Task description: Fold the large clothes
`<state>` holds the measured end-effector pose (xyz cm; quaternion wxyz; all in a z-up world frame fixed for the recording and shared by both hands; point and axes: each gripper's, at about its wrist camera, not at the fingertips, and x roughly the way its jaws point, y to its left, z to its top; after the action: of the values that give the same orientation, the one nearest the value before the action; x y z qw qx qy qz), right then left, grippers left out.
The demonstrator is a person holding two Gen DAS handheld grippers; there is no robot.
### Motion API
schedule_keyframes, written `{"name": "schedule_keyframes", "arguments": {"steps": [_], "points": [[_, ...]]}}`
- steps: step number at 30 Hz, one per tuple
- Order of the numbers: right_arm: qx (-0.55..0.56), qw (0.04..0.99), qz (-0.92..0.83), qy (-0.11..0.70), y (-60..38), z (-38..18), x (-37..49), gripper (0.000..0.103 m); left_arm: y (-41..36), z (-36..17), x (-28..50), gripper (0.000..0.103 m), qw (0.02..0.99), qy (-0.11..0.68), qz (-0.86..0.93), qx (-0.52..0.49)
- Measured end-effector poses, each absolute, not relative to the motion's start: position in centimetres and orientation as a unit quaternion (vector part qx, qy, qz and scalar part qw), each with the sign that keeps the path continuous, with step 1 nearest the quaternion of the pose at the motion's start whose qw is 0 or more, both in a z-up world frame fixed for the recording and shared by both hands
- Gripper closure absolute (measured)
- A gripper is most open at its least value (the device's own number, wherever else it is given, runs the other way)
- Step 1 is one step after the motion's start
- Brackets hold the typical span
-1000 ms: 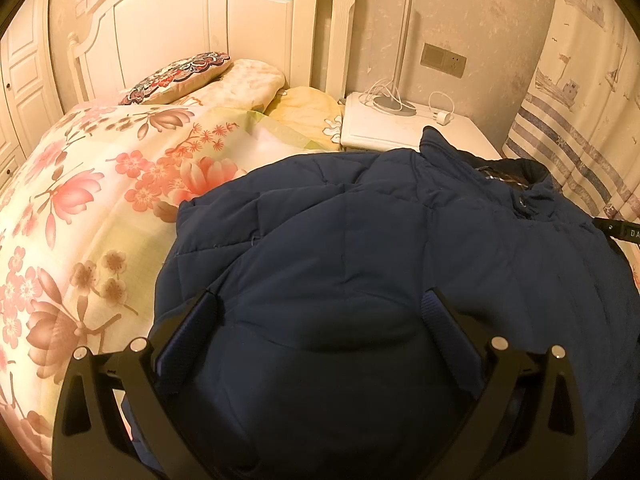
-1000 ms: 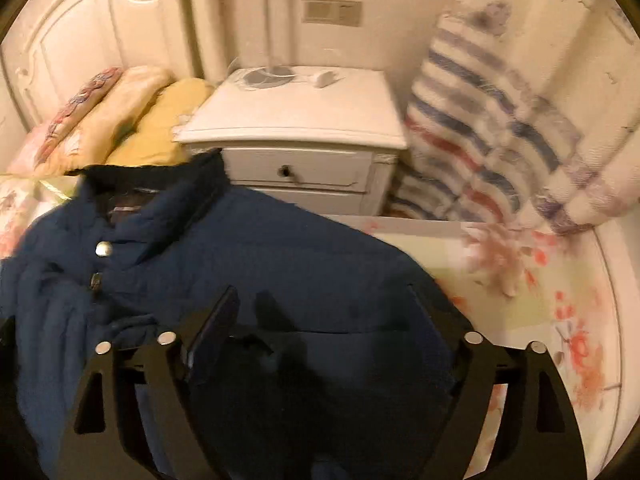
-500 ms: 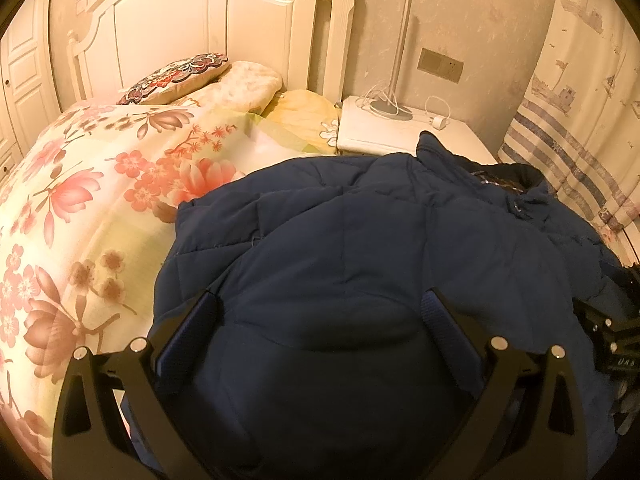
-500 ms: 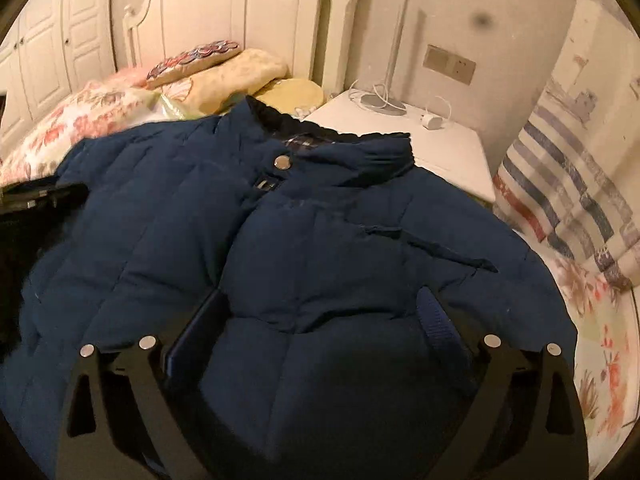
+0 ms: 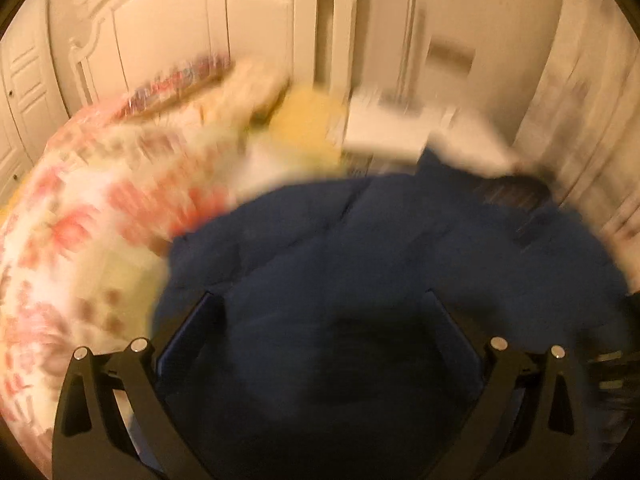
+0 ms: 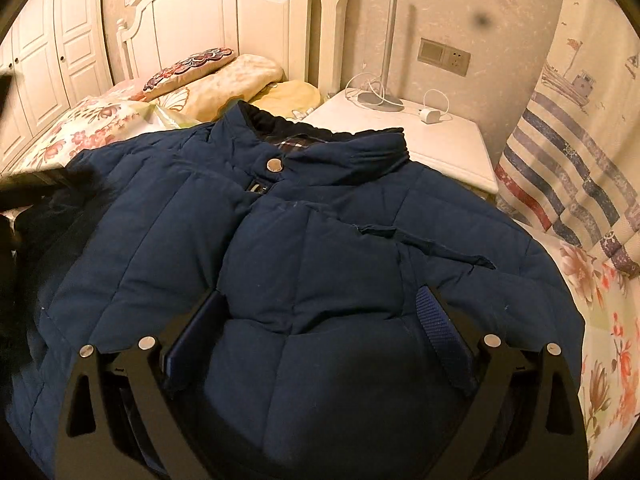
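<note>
Since half a second ago the left wrist view has gone from sharp to smeared, so the left gripper is swinging fast. Its fingers stand wide apart with nothing pinched between them, hanging over the lower part of the navy padded jacket. The jacket lies spread on the floral bedspread, collar toward the nightstand (too blurred to say more).

The right wrist view has barely shifted and is crisp. The right gripper is likewise released, its fingers spread over the jacket's front panel, gripping no fabric. The jacket lies front up, snapped at the collar, near the white headboard and pillows. A dark shape at the left edge is likely the other gripper.

The jacket looks flat and unfolded; I judge the left hand is repositioning for a first fold.
</note>
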<state>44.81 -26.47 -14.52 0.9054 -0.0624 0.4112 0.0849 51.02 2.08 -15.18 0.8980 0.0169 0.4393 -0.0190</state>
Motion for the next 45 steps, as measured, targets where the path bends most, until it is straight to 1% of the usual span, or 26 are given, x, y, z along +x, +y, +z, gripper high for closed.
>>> {"name": "schedule_keyframes", "arguments": {"steps": [3,11,12,14,15,16,17,18,19,22,24,25,26,28,29,30,32,34,36,40,43,45], "points": [[-0.06,0.905,0.084,0.412,-26.5,-14.6,44.9,0.011,1.4,-15.5,51.7,0.002,0.892,0.451,-0.007,0.031],[-0.07,0.905,0.067,0.415,-26.3,-13.8,44.1,0.011,1.3,-15.8,51.5,0.002,0.893,0.447,0.007,0.044],[-0.059,0.904,0.052,0.42,-26.4,-13.0,43.4,0.012,1.1,-15.8,51.4,0.002,0.894,0.446,0.013,0.049],[-0.028,0.914,0.048,0.402,-26.7,-11.1,41.0,0.012,1.1,-15.8,51.4,0.002,0.894,0.444,0.017,0.054],[-0.02,0.919,0.038,0.391,-27.0,-10.3,39.5,0.009,1.1,-15.7,51.4,0.002,0.894,0.444,0.017,0.053],[-0.016,0.92,0.027,0.39,-27.3,-10.2,38.7,0.009,1.2,-15.7,51.3,0.002,0.895,0.443,0.017,0.051],[-0.014,0.917,0.017,0.398,-27.7,-10.8,38.2,0.009,1.4,-15.7,51.2,0.002,0.895,0.442,0.018,0.05],[-0.029,0.904,0.009,0.426,-27.7,-13.1,38.2,0.008,1.4,-15.6,51.1,0.002,0.897,0.439,0.021,0.049],[-0.041,0.903,0.015,0.428,-27.6,-14.4,38.1,0.007,1.4,-15.5,51.0,0.002,0.898,0.436,0.024,0.051],[-0.039,0.9,0.012,0.434,-27.6,-14.6,38.6,0.006,0.8,-15.3,50.3,0.002,0.902,0.424,0.043,0.071],[-0.04,0.899,0.009,0.437,-27.6,-14.6,38.9,0.005,0.9,-15.0,49.6,0.002,0.895,0.439,0.042,0.074],[-0.041,0.899,0.006,0.436,-27.6,-14.7,38.8,0.005,1.1,-14.4,49.2,0.003,0.891,0.448,0.039,0.06],[-0.041,0.9,0.005,0.434,-27.6,-14.7,38.8,0.005,1.7,-13.1,47.8,0.008,0.896,0.443,0.03,0.024],[-0.037,0.9,0.006,0.434,-27.7,-14.7,38.8,0.005,2.2,-11.2,44.8,0.008,0.909,0.416,-0.011,-0.025],[-0.035,0.9,0.007,0.434,-27.7,-14.8,38.7,0.005,2.0,-10.5,43.1,0.007,0.914,0.403,-0.039,-0.04],[-0.032,0.901,0.008,0.433,-27.8,-14.8,38.7,0.005,1.4,-10.1,41.0,0.005,0.916,0.393,-0.07,-0.04],[-0.032,0.901,0.007,0.432,-27.7,-15.0,38.3,0.005,-0.4,-10.8,38.4,0.004,0.914,0.394,-0.098,0.002],[-0.035,0.902,0.004,0.431,-27.6,-15.0,38.3,0.005,-2.5,-13.4,36.6,0.004,0.908,0.403,-0.086,0.081],[-0.025,0.899,0.012,0.438,-27.8,-14.9,38.0,0.005,-3.5,-16.1,36.7,0.002,0.895,0.426,-0.069,0.113],[0.009,0.875,-0.007,0.483,-28.2,-13.9,36.0,0.005,-2.3,-16.3,37.4,0.002,0.893,0.437,-0.074,0.081],[0.017,0.888,-0.013,0.459,-28.1,-12.7,32.4,0.005,-1.8,-15.6,36.1,0.003,0.897,0.432,-0.06,0.073],[-0.004,0.888,-0.007,0.461,-27.3,-13.3,30.3,0.005,-1.3,-14.3,33.8,0.003,0.904,0.419,-0.082,0.04]]}}
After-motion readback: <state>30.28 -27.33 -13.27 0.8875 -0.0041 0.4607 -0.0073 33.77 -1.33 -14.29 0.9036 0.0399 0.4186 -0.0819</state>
